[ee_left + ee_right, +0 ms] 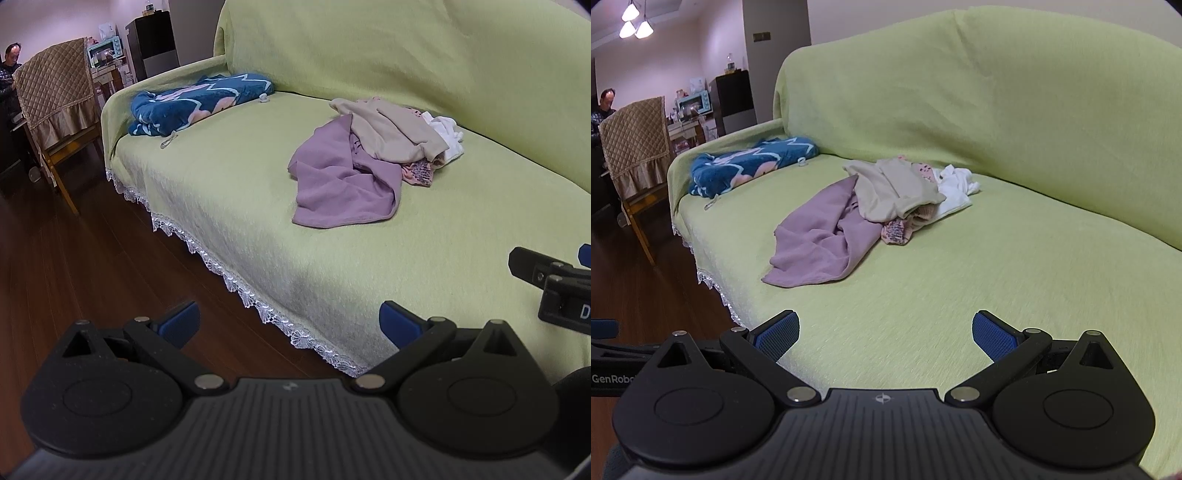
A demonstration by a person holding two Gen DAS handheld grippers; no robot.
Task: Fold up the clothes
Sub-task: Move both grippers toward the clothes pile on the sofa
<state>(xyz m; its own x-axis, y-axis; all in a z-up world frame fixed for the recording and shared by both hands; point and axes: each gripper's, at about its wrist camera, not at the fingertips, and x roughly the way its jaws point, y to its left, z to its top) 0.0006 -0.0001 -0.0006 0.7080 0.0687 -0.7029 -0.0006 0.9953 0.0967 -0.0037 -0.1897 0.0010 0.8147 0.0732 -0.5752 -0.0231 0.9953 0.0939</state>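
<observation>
"Looking at the sofa (1015, 280) from here, where's the laundry?"

"Heaped on the seat toward the back edge — a lilac garment (820, 240) sprawls nearest the front, a beige top (894, 188) lies over its far end, and a white piece (955, 188) sits beside that, close to the backrest. A small patterned item (895, 230) pokes out from under the beige one."

"And the two tongs?"

"Both hang short of the pile, well apart from it. The left gripper (290, 325) sits over the lace-trimmed front edge of the seat, half above the wooden floor (74, 266); its blue pads are spread wide with nothing between them. The right gripper (886, 334) hovers over bare green cover near the front of the seat — jaws equally wide, nothing held."

"Anything else on the seat?"

"A blue patterned blanket (195, 101) is bunched in the far left corner against the armrest. Beyond that end stands a chair with a quilted cover (55, 88), and a person (604, 107) sits behind it."
</observation>
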